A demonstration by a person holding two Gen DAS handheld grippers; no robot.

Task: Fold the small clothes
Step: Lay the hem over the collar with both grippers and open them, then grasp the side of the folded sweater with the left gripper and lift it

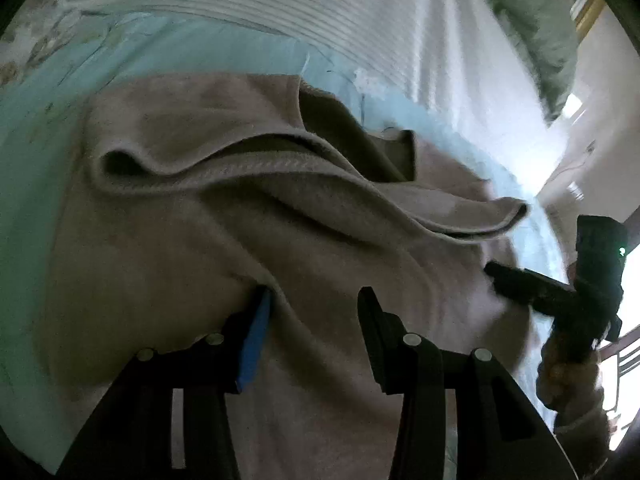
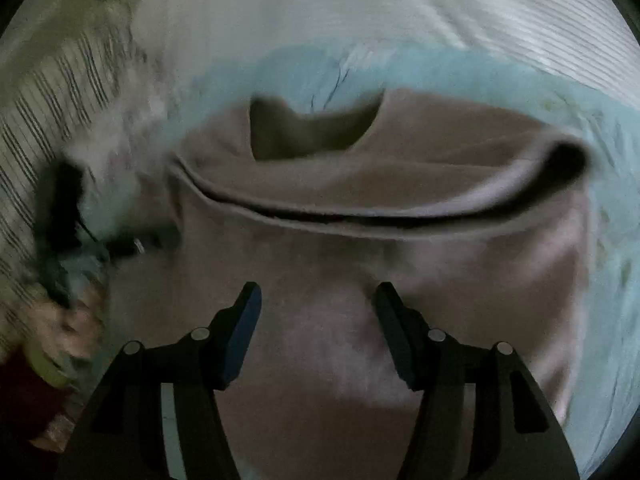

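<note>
Left wrist view: left tool (image 1: 314, 300) at lower centre, pointing steeply down over a beige garment (image 1: 224, 208), jaws spread, nothing pinched between them; blue-faced finger (image 1: 256, 344) at left just touching a cloth fold, black finger (image 1: 374, 332) at right clear of it. Garment spread across the middle of the frame on a light blue sheet (image 1: 48, 168), with a hemmed edge rolled into a long ridge from centre left to right and a darker inner layer showing at upper centre. White ribbed fabric (image 1: 320, 8) across the top; grey-green cloth (image 1: 532, 28) at upper right. Right tool (image 1: 520, 284) entering from the right edge, gripped by a hand (image 1: 568, 376), its black finger resting at the garment's right border.

Right wrist view: right tool (image 2: 316, 304) at lower centre, jaws likewise spread and empty, hovering over the same garment (image 2: 400, 264). Hem line curving across mid-frame; dark opening at upper centre. Light blue sheet (image 2: 608, 240) ringing the cloth. Left tool (image 2: 132, 244) and the hand (image 2: 68, 332) holding it at left edge, heavily blurred; jaw gap not readable here. Striped fabric (image 2: 44, 120) at upper left. Garment's near portion cut off by the tool bodies in both views; whole right-wrist picture soft with motion blur.
</note>
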